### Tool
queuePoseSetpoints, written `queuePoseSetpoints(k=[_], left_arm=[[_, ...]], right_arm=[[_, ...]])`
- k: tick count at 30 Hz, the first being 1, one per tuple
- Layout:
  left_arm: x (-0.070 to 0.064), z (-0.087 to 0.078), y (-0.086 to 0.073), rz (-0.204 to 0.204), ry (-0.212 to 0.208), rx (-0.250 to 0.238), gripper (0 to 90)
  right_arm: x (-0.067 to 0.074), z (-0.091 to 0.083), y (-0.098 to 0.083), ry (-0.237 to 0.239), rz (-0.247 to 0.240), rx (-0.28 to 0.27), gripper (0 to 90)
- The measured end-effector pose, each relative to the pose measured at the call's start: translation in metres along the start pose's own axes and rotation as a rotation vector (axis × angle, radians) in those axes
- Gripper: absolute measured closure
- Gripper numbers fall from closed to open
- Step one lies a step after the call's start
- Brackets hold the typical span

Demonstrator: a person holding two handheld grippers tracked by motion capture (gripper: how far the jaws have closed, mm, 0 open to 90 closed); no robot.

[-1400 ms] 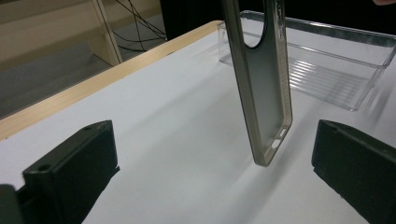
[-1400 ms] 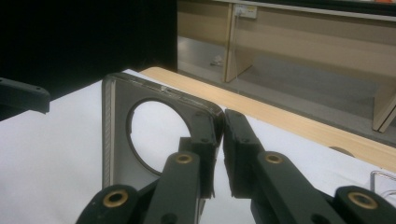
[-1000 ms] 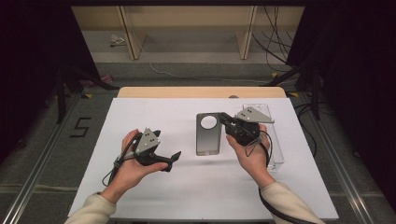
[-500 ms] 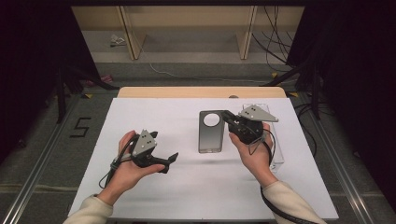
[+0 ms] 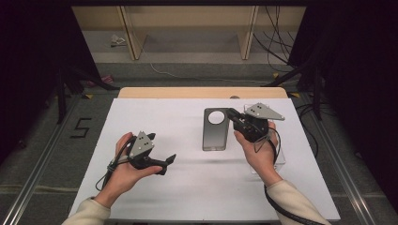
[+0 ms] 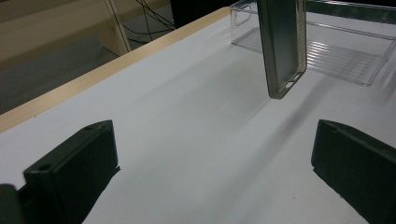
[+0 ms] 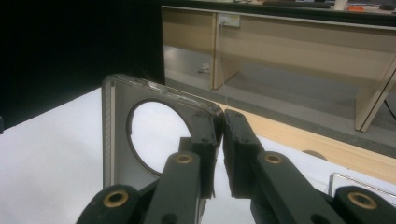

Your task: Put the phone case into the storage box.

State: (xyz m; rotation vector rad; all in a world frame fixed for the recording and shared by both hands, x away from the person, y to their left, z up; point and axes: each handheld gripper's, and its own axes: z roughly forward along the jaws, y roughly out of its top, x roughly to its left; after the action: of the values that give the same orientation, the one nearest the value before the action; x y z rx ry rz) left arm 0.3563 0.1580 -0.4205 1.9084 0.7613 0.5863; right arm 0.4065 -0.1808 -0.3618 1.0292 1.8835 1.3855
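Note:
A grey translucent phone case (image 5: 216, 133) with a round camera hole hangs above the white table. My right gripper (image 5: 231, 113) is shut on its top right corner. In the right gripper view the jaws (image 7: 220, 126) pinch the case's rim (image 7: 116, 154) beside the hole. The left gripper view has the case (image 6: 282, 46) tilted in the air, its lower end off the surface. My left gripper (image 5: 169, 161) lies in the hand at the table's left, pointing right. Its jaws (image 6: 212, 135) stand wide apart with nothing between them.
A clear plastic tray (image 6: 345, 56) lies on the white sheet below my right hand (image 5: 280, 157). The table's wooden far edge (image 5: 202, 92) borders a floor with cables and wooden shelf legs. Dark drapes stand on both sides.
The case in my right gripper has shifted slightly to the right. The left gripper has hardly moved.

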Motion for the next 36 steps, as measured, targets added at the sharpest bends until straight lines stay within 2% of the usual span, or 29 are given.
queuePoseSetpoints(k=[36], left_arm=[[0.003, -0.004, -0.009, -0.006, 0.007, 0.012, 0.9]], right_arm=[[-0.018, -0.006, 0.008, -0.047, 0.019, -0.019, 83.8]])
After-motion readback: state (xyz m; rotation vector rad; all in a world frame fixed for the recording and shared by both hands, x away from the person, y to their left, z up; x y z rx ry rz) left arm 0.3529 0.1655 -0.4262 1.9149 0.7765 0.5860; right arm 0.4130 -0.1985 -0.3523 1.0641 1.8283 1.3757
